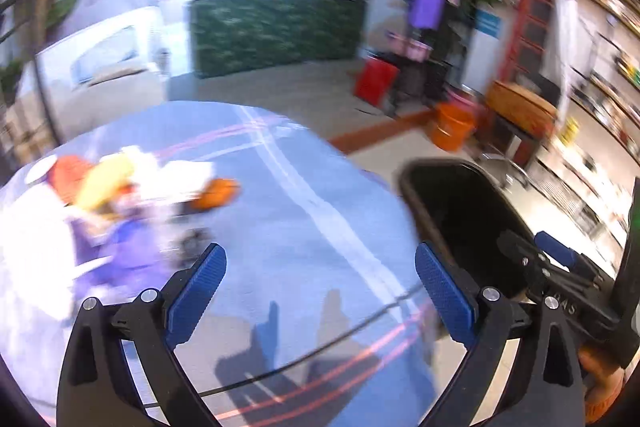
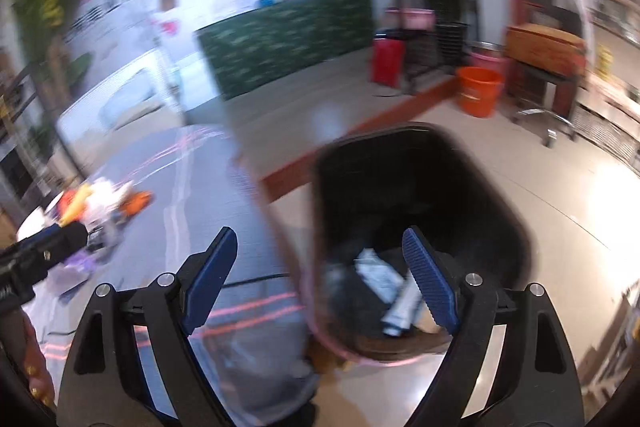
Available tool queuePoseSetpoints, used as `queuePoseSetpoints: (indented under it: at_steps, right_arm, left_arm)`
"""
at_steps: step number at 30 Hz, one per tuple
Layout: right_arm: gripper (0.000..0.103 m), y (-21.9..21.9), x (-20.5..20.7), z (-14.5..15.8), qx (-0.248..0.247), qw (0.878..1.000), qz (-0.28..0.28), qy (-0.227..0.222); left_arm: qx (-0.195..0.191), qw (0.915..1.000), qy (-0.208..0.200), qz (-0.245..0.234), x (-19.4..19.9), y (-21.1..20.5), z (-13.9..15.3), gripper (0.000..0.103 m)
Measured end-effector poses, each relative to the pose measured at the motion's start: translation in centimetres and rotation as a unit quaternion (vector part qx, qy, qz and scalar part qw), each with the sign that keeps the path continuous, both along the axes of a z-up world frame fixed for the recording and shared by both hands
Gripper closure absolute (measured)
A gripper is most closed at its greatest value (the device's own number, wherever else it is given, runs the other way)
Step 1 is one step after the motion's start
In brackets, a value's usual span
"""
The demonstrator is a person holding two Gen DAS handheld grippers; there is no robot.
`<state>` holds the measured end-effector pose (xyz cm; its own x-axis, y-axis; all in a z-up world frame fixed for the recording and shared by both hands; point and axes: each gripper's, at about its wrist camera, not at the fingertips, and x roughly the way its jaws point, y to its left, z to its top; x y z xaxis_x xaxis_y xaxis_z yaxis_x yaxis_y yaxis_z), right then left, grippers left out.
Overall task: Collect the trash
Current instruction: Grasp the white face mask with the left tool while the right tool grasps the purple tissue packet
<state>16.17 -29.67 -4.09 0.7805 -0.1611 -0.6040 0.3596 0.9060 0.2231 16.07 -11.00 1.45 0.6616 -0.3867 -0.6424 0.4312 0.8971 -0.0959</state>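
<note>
A pile of trash (image 1: 120, 195) with yellow, orange, white and purple pieces lies blurred at the left of the blue checked table (image 1: 300, 227); an orange scrap (image 1: 218, 193) sits at its right edge. My left gripper (image 1: 320, 251) hangs open over bare tablecloth, with nothing between its fingers. A black bin (image 1: 460, 211) stands beside the table's right edge. In the right wrist view my right gripper (image 2: 320, 235) is open over the table edge and the bin (image 2: 400, 187), holding nothing. White and silver wrappers (image 2: 380, 275) lie inside the bin. The pile (image 2: 100, 207) shows far left.
An orange bucket (image 2: 478, 91), a red container (image 2: 386, 63) and a stool with a wooden block (image 2: 544, 43) stand on the floor beyond the bin. A green counter (image 1: 276, 31) is farther back. Shelves line the right wall.
</note>
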Motion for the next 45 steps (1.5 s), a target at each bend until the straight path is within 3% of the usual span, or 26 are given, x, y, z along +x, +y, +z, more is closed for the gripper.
queuePoseSetpoints:
  at_steps: [7, 12, 16, 19, 25, 30, 32, 41, 45]
  right_arm:
    - [0.019, 6.4, 2.6, 0.6, -0.005, 0.996, 0.092, 0.000]
    - [0.019, 9.5, 3.2, 0.7, -0.009, 0.991, 0.133, 0.008]
    - [0.019, 11.6, 3.5, 1.0, -0.017, 0.987, 0.157, 0.011]
    - [0.019, 12.5, 3.7, 1.0, -0.020, 0.986, 0.167, 0.013]
    - [0.019, 14.5, 3.5, 1.2, -0.027, 0.983, 0.183, 0.017]
    - [0.019, 15.5, 3.7, 1.2, -0.031, 0.982, 0.187, 0.024]
    - [0.019, 16.0, 3.9, 1.0, -0.033, 0.980, 0.192, 0.029]
    - [0.019, 19.5, 5.2, 1.3, -0.033, 0.967, 0.253, 0.025]
    - [0.019, 22.2, 6.0, 1.4, -0.030, 0.953, 0.301, 0.025]
  left_arm:
    - [-0.016, 0.9941, -0.027, 0.104, -1.0, 8.7, 1.2, 0.009]
    - [-0.021, 0.9838, -0.024, 0.176, 0.3, 14.4, 1.1, 0.013]
    - [-0.061, 0.9751, -0.001, 0.213, 2.0, 18.8, 0.7, 0.016]
    - [-0.089, 0.9717, 0.017, 0.218, 4.0, 20.8, 0.4, 0.021]
    - [-0.093, 0.9775, 0.044, 0.184, 7.2, 21.7, -1.3, 0.033]
    - [-0.115, 0.9755, 0.062, 0.177, 6.6, 23.1, -3.5, 0.076]
    - [-0.128, 0.9739, 0.060, 0.178, 5.9, 23.4, -3.5, 0.084]
    - [-0.142, 0.9657, 0.031, 0.215, 2.7, 25.8, -2.4, 0.086]
    - [-0.142, 0.9625, 0.021, 0.230, 1.6, 27.0, -1.5, 0.086]
